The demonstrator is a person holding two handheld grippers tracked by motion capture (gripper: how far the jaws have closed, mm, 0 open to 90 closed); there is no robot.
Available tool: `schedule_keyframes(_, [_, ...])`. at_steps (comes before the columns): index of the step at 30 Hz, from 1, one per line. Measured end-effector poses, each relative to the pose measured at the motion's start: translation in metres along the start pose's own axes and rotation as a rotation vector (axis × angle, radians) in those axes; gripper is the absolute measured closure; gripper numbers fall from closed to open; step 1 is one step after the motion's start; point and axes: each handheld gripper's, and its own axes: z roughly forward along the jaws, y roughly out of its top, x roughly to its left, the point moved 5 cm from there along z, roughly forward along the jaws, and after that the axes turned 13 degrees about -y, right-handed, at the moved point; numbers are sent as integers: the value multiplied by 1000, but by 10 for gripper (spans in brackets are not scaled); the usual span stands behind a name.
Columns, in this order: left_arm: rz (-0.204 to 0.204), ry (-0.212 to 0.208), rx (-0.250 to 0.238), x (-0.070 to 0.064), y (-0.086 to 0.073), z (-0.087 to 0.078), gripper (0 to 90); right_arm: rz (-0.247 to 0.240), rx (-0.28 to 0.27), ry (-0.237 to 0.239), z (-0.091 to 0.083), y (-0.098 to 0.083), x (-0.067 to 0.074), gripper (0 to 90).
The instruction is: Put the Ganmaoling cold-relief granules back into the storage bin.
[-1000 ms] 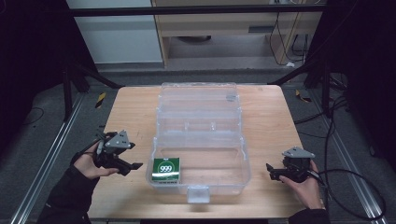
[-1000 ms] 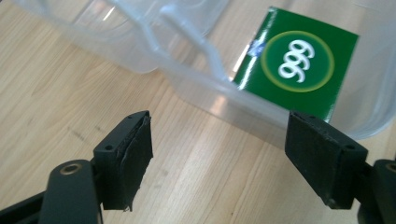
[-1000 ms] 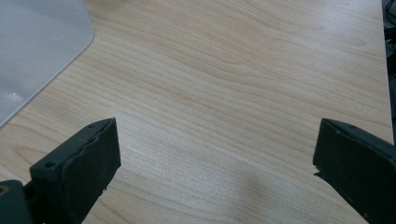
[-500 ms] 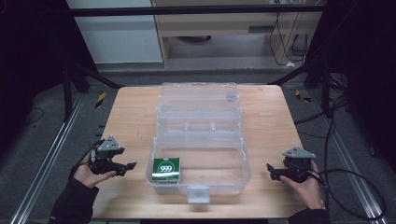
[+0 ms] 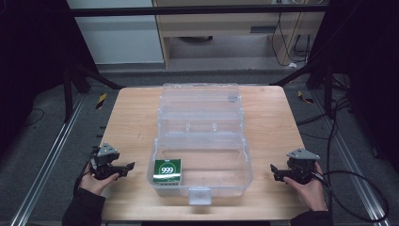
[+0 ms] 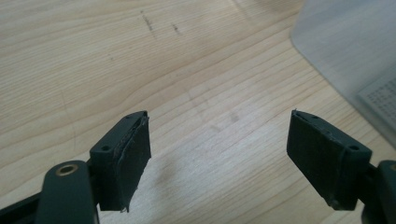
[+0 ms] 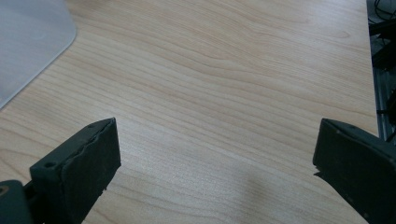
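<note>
Wooden table (image 5: 131, 117), pale grain, rounded corners, a few faint scuffs on its left side. Grey floor (image 5: 42, 141) around it, dim. Aluminium rails (image 5: 47, 165) run along the floor either side of the table. Black frame legs (image 5: 70, 89) slant down at left and right; a black bar (image 5: 197, 10) crosses the top. Behind: white cabinet (image 5: 113, 37) at left, light wood desk (image 5: 226, 28) at centre. Black cables (image 5: 348, 183) trail on the floor at right. Yellow-black tape (image 5: 101, 100) marks the floor beyond the table's far corners. Room edges are dark.

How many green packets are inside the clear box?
1. The green packet lies in the near left corner of the open clear box; the rest of the box looks empty.
</note>
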Motion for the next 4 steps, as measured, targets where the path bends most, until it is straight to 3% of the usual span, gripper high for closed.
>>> schedule_keyframes(4, [-15,24,4,3,-7,0,209,5,-3,-8,0,0,-2,12])
